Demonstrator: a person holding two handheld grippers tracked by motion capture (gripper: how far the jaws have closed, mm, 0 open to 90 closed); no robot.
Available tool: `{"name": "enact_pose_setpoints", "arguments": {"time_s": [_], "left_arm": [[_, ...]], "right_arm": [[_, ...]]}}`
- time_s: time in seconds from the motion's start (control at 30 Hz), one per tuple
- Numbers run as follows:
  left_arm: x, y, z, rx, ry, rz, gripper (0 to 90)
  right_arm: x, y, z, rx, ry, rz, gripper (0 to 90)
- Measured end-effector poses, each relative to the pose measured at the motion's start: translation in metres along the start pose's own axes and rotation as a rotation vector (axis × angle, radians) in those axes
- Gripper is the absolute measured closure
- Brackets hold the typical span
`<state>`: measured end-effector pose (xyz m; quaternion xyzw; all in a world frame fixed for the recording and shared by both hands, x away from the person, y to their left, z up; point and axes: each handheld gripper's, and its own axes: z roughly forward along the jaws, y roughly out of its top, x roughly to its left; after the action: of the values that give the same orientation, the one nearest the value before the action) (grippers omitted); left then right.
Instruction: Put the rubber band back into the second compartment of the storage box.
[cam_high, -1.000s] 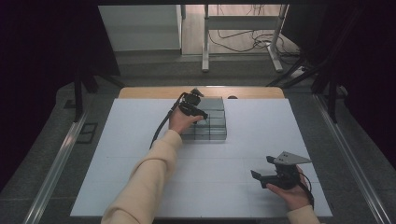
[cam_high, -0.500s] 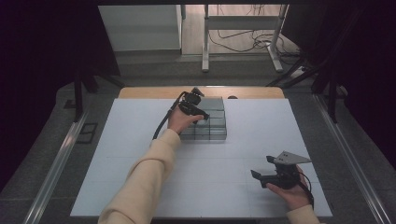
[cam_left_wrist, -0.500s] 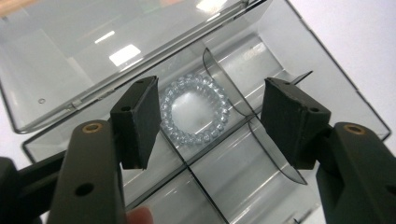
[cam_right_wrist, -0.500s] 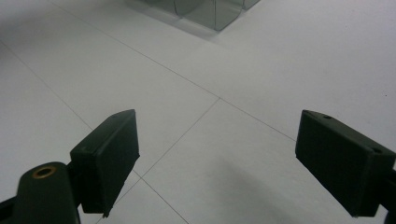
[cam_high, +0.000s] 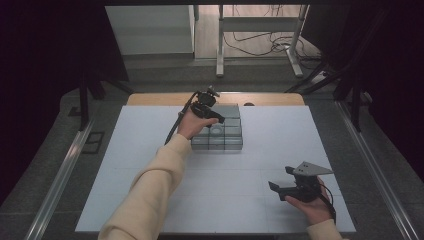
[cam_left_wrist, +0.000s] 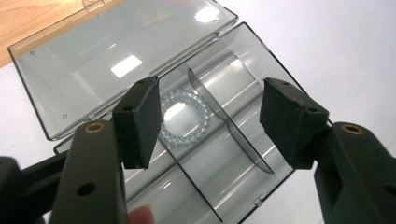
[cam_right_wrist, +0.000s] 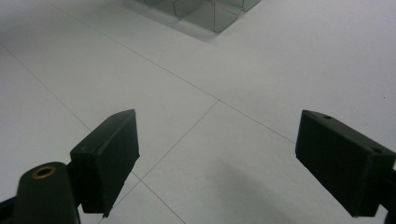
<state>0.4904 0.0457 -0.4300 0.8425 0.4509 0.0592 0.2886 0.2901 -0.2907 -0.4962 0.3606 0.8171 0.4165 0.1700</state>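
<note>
Clear bead bracelet (cam_left_wrist: 185, 119) lies in the box (cam_left_wrist: 243, 154) beneath the open left hand-held gripper (cam_left_wrist: 210, 123).

glossy clear plastic box (cam_left_wrist: 196, 116), matt white table (cam_high: 280, 130).

A white sheet (cam_high: 150, 150) marked with thin grid lines is spread over the table, and a strip of bare wooden tabletop (cam_high: 150, 98) is left showing along its edge at 12 o'clock. Beyond it, at 12 o'clock, a metal stand (cam_high: 220, 50) is set on a pale floor with dark cables (cam_high: 255, 45) looped just beside it. A white cabinet (cam_high: 150, 30) is seen at 11 o'clock. Metal rails (cam_high: 60, 175) are laid along the floor at 9 and 3 o'clock, and dark curtains (cam_high: 45, 45) are hung on both sides.
</note>
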Motion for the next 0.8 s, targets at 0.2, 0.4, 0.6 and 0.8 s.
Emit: {"name": "enact_pose_setpoints", "arguments": {"time_s": [0.2, 0.4, 0.6, 0.8], "left_arm": [[-0.002, -0.004, -0.001, 0.014, -0.008, 0.009, 38.8], [-0.010, -0.014, -0.015, -0.002, -0.026, 0.043, 39.4], [-0.015, -0.037, -0.028, -0.011, -0.029, 0.069, 39.6], [-0.018, -0.066, -0.045, -0.022, -0.019, 0.086, 39.7]], "right_arm": [[0.000, 0.002, 0.002, 0.002, 0.002, -0.005, 13.9], [-0.001, 0.002, 0.002, -0.004, 0.007, 0.004, 13.9], [-0.001, 0.001, 0.001, 0.002, 0.006, 0.005, 13.9], [-0.001, 0.000, 0.000, 0.003, -0.001, 0.005, 13.9]]}}
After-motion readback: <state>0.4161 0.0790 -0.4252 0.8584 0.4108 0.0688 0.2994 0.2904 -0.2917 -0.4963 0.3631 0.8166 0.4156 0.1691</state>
